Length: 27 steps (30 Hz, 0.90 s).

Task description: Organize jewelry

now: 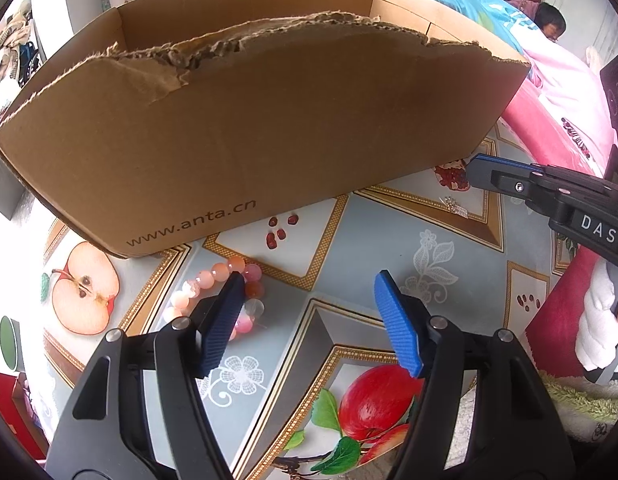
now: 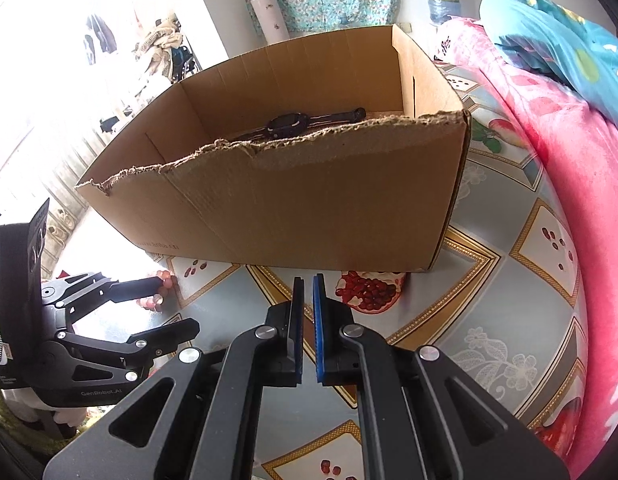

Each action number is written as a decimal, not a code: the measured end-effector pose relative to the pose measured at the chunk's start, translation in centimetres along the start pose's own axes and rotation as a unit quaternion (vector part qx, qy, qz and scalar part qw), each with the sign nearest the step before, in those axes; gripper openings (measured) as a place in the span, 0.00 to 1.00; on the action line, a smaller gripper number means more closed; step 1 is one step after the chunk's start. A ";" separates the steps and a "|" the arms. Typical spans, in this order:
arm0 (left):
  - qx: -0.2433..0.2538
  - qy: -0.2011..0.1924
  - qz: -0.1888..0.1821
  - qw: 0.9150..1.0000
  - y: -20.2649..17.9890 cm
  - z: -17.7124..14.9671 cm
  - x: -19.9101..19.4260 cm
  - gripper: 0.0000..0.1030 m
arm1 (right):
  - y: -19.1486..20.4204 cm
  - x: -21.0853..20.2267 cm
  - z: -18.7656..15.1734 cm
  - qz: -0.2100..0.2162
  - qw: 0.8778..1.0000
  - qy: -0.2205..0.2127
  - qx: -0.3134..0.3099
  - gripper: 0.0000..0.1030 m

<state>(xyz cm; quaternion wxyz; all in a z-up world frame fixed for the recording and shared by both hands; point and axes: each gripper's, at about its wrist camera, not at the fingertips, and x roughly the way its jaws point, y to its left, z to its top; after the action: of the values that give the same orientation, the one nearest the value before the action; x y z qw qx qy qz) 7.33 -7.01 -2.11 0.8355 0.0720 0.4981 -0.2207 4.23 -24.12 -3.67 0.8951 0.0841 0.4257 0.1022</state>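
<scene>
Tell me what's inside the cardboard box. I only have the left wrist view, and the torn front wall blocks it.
Observer: From the right wrist view, a black watch lies flat on the floor of the cardboard box. I can see nothing else in the part of the floor that shows.
Operator: Report the right gripper's jaws. I only see it side-on.
Observer: The right gripper is shut, with nothing visible between its blue pads. It hangs over the tablecloth just in front of the box.
</scene>
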 end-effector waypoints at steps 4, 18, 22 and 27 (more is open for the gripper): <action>-0.008 -0.006 -0.010 1.000 0.5 -0.2 -0.2 0.62 | -0.5 -0.4 0.0 0.007 1.000 0.003 0.013 0.05; -0.020 -0.077 -0.055 0.995 3.8 -3.1 -4.4 0.62 | -0.9 2.3 -0.9 -0.013 0.999 0.050 -0.006 0.06; -0.009 -0.090 -0.070 0.993 4.0 -4.2 -5.4 0.62 | -0.6 2.2 -1.5 0.007 0.998 0.061 -0.001 0.06; 0.005 -0.103 -0.056 0.993 3.5 -4.0 -5.8 0.62 | -0.5 1.8 -2.0 0.013 0.998 0.061 0.008 0.06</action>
<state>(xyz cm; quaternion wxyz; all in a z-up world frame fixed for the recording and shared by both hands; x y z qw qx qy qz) 3.31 -0.82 0.54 0.8682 0.0252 0.4119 -0.2755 3.85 -24.05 -6.38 0.8654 0.0903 0.4792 0.1151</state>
